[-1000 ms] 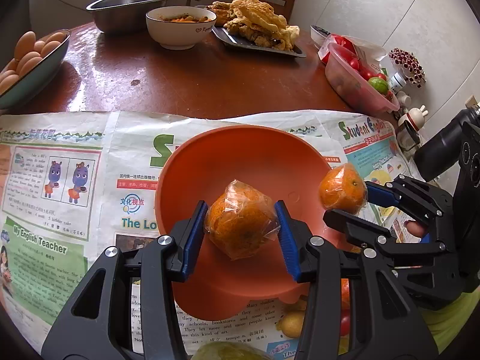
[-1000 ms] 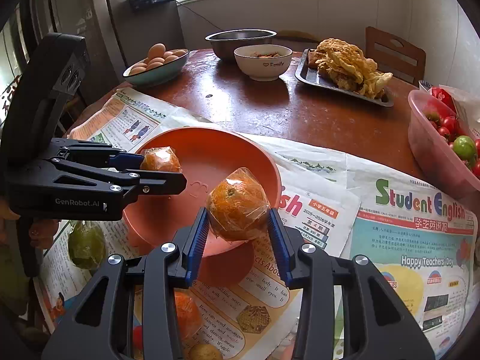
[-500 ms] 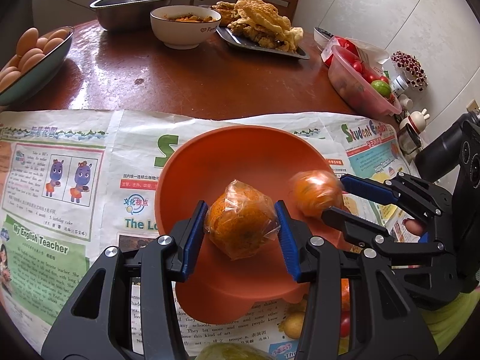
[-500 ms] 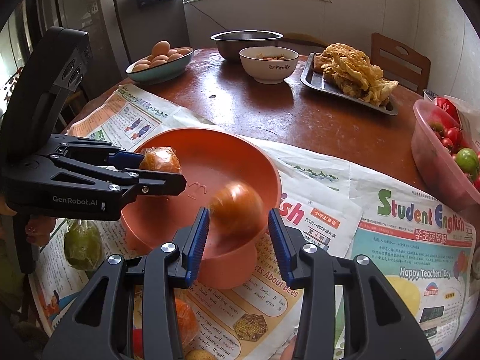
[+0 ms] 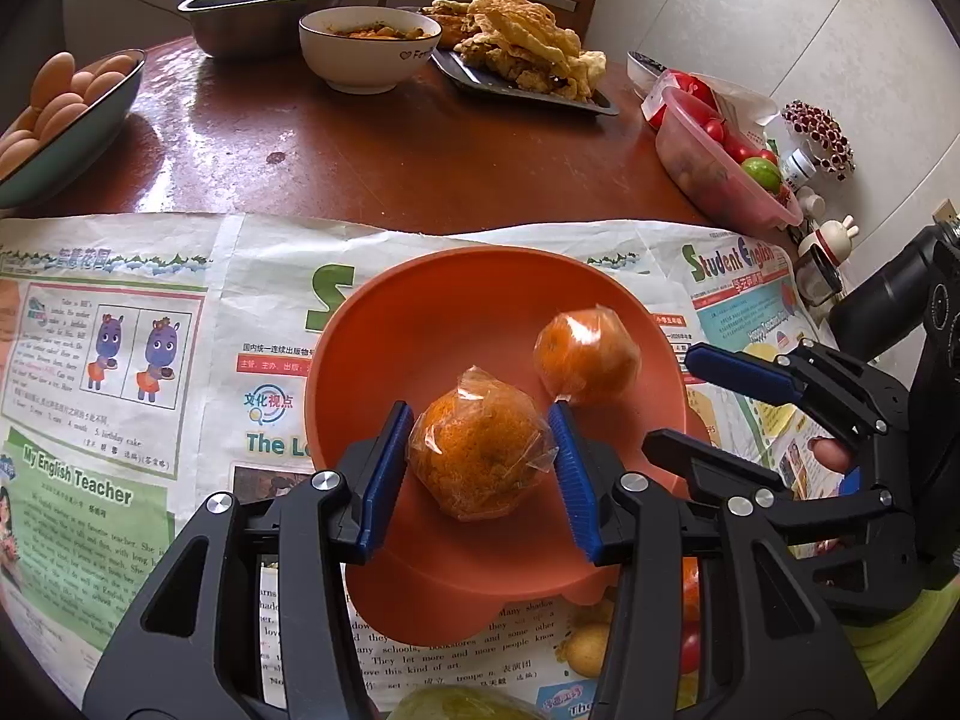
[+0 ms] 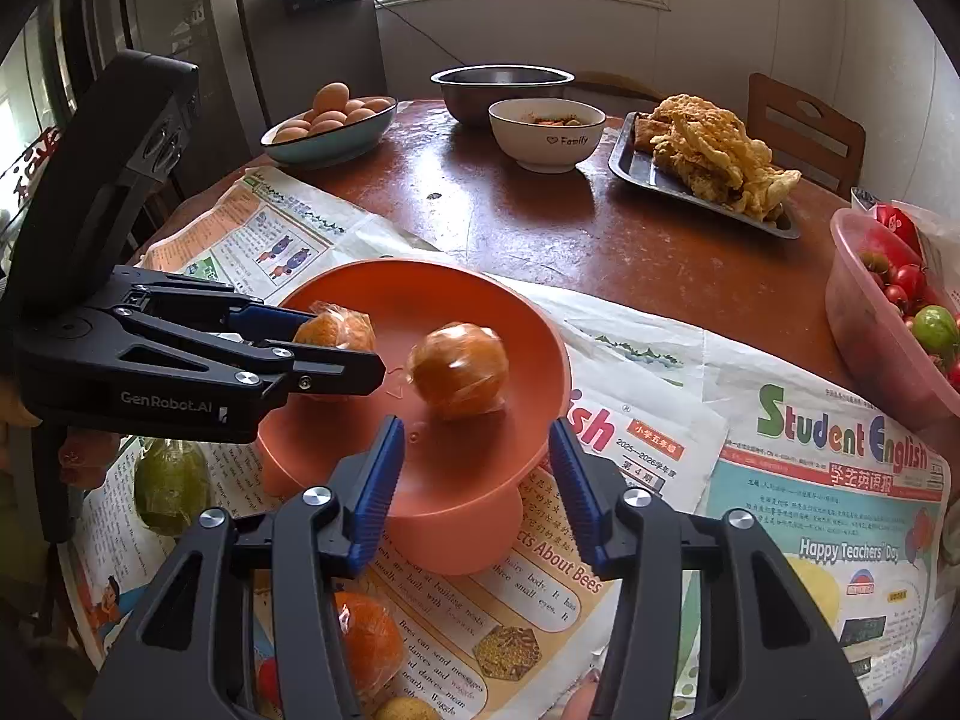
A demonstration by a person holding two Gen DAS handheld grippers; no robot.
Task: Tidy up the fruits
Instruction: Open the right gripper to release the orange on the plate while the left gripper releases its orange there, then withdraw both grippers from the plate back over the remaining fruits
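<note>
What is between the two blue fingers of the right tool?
Nothing. In the right wrist view the right tool is open over the orange bowl.

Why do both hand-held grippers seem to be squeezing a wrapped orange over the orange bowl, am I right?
Only partly. The left hand-held gripper squeezes a wrapped orange over the orange bowl, but the right wrist view shows the right hand-held gripper open and empty; its orange lies free in the bowl.

Two wrapped oranges are showing by the orange bowl: one orange is sitting between the left jaws, the second orange is lying ahead of the right jaws. A third orange is lying below the right jaws.
</note>
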